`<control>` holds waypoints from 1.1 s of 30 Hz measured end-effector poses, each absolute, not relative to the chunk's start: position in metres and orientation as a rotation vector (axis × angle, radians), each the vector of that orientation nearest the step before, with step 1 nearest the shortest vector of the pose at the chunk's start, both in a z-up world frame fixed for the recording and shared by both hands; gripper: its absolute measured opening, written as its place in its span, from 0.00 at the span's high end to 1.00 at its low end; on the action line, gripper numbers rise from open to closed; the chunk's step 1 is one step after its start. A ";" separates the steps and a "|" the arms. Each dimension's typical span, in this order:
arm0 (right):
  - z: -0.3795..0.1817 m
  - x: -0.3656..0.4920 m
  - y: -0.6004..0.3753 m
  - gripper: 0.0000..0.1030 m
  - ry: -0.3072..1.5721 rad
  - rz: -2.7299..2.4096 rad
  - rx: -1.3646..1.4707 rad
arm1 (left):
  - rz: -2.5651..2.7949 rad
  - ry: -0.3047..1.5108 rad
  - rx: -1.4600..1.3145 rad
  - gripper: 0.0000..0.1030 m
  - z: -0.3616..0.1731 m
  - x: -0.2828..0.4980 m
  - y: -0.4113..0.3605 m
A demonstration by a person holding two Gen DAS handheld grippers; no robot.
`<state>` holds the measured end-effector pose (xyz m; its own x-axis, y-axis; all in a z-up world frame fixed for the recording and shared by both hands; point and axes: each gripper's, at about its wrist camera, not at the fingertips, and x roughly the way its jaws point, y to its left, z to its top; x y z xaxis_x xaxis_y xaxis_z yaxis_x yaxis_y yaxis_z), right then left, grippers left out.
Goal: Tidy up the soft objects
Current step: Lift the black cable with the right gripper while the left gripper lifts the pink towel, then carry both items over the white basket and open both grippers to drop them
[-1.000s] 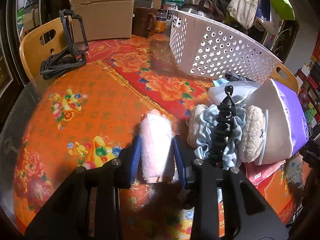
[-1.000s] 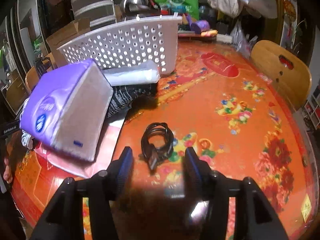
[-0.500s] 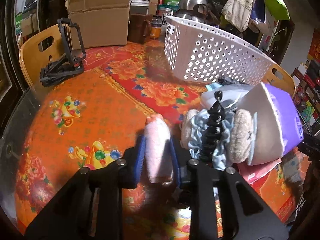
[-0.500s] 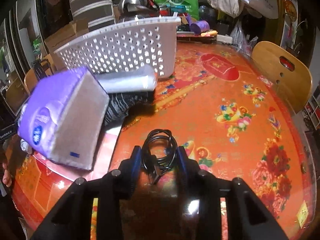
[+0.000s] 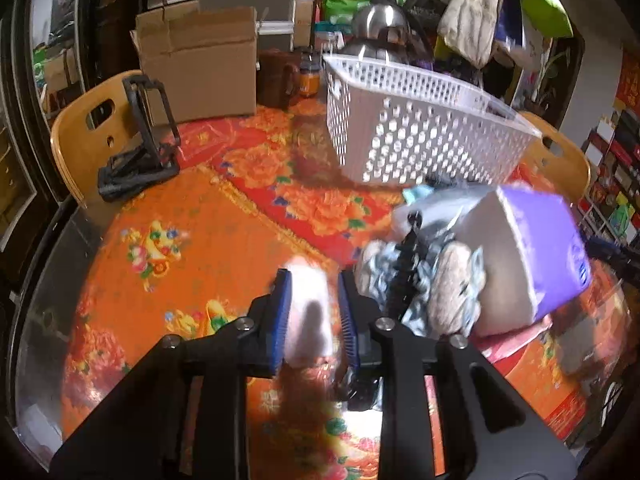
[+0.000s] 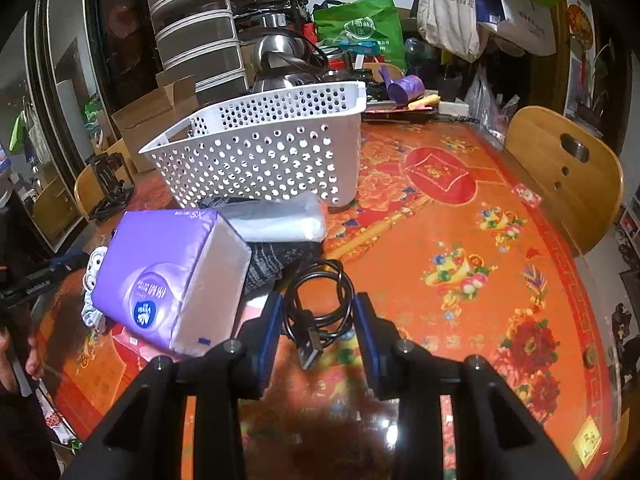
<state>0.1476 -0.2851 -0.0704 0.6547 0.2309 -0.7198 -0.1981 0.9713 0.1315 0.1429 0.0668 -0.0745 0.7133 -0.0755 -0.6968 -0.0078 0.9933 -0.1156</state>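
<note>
The left gripper point(image 5: 314, 312), jaws just eased wider, clasps a rolled pink fluffy towel point(image 5: 308, 316) above the orange floral tablecloth point(image 5: 180, 208). The right gripper point(image 6: 316, 322) clenches a coiled black cable point(image 6: 318, 304) beside the purple tissue pack point(image 6: 160, 276).

Purple tissue pack point(image 6: 168, 280): "XS" on top edge; other print unreadable.

Bench cloth point(image 6: 460, 240) orange and red with floral and fruit motifs; basket point(image 6: 272, 160) white, perforated with round holes; tissue pack point(image 6: 168, 272) purple with grey-white end; rolled cloth point(image 5: 308, 312) pale pink; cable point(image 6: 320, 300) black; gripper pads point(image 5: 280, 320) blue on black frames.
</note>
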 end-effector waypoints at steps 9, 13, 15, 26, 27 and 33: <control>-0.071 0.143 -0.293 0.66 0.817 0.241 0.057 | -0.004 0.878 -0.098 0.44 -0.114 0.160 0.069; -0.071 0.144 -0.295 0.66 0.815 0.238 0.062 | 0.004 0.920 -0.113 0.71 -0.127 0.167 0.072; -0.069 0.145 -0.296 0.66 0.811 0.239 0.063 | 0.013 0.913 -0.102 0.71 -0.126 0.166 0.070; -0.005 0.181 -0.274 0.66 0.708 0.293 0.036 | -0.033 0.771 -0.078 0.71 -0.031 0.181 0.056; 0.002 0.193 -0.271 0.66 0.700 0.295 0.031 | -0.039 0.756 -0.073 0.71 -0.016 0.190 0.053; 0.017 0.276 -0.255 0.66 0.711 0.284 -0.007 | -0.094 0.732 -0.095 0.71 0.041 0.245 0.040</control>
<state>0.2757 -0.2547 0.0170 0.7209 0.2550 -0.6444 -0.2600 0.9614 0.0896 0.2446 0.0403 0.0407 0.7402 -0.1184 -0.6619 0.0523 0.9915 -0.1189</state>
